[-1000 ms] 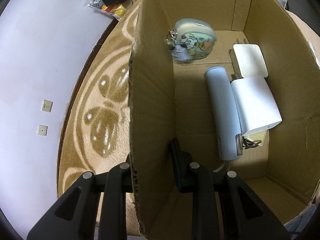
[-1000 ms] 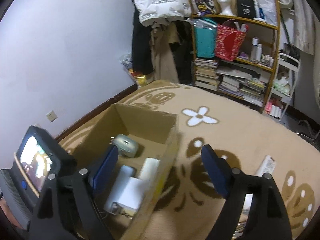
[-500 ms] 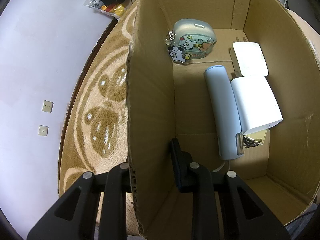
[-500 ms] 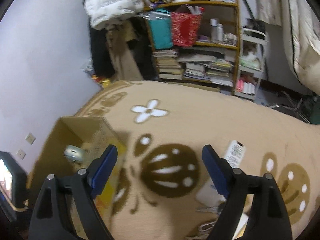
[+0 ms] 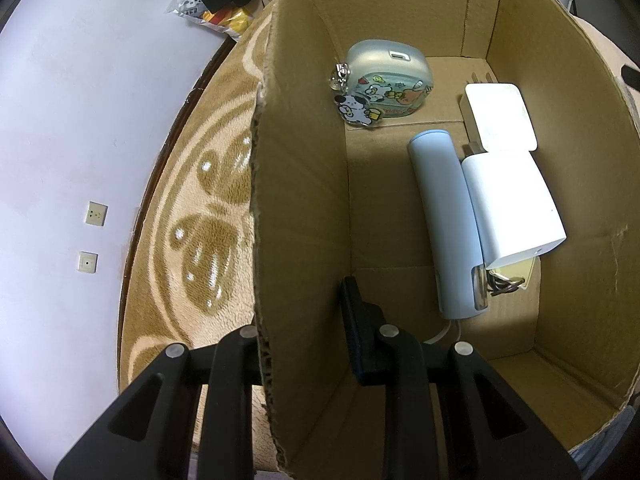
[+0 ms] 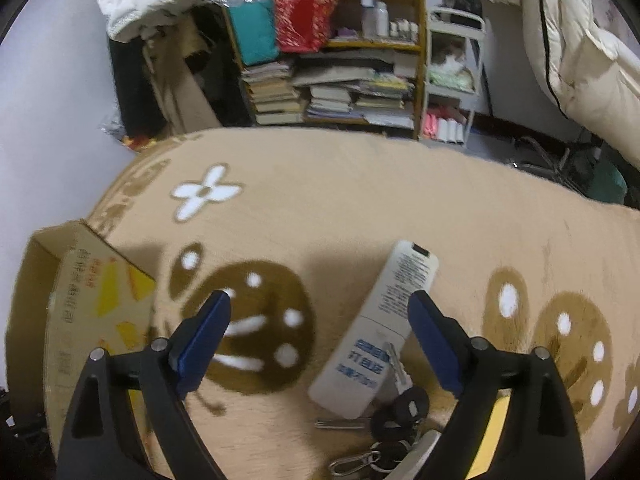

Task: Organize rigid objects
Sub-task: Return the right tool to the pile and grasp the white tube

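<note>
An open cardboard box stands on the carpet. Inside lie a sticker-covered rounded case with a keychain, a pale blue cylinder, a white block and a white square adapter. My left gripper is shut on the box's left wall, one finger inside, the other hidden outside. In the right wrist view the box is at the left. My right gripper hangs open above the carpet; a white remote lies below its right finger, with a bunch of keys nearer me.
A patterned tan carpet covers the floor. A cluttered bookshelf and hanging clothes stand at the far wall, bedding at the right. A white wall with sockets runs close along the box's left side. Something yellow lies under the right finger.
My right gripper has swung right, away from the box, and now hangs over the remote and keys. The rounded case has settled in the box. The left gripper has stayed put.
</note>
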Demonstrator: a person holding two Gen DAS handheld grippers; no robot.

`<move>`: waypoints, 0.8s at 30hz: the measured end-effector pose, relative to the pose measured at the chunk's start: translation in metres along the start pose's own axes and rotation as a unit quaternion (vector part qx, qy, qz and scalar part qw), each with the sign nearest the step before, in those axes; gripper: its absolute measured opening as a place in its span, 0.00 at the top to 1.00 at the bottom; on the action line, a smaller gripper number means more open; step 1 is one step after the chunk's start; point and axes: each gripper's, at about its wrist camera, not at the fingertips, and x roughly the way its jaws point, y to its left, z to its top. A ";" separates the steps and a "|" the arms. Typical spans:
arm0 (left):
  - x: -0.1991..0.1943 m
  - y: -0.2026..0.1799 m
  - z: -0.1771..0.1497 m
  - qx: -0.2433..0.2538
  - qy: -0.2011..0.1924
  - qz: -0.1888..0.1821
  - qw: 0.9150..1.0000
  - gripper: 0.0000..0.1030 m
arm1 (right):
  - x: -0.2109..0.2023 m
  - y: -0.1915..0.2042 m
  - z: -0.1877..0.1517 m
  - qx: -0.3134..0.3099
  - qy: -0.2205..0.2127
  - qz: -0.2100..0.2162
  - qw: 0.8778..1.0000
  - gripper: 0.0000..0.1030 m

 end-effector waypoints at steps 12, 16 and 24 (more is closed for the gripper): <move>0.000 0.001 0.001 0.001 0.000 0.001 1.000 0.77 | 0.035 -0.027 -0.015 0.025 0.055 -0.024 0.998 0.09; 0.000 0.001 0.001 0.001 0.000 0.001 1.000 0.77 | 0.041 -0.033 -0.017 0.041 0.067 -0.005 0.997 0.26; 0.000 0.000 0.001 0.001 0.001 0.002 1.000 0.77 | 0.050 -0.033 -0.022 0.041 0.066 -0.007 0.997 0.31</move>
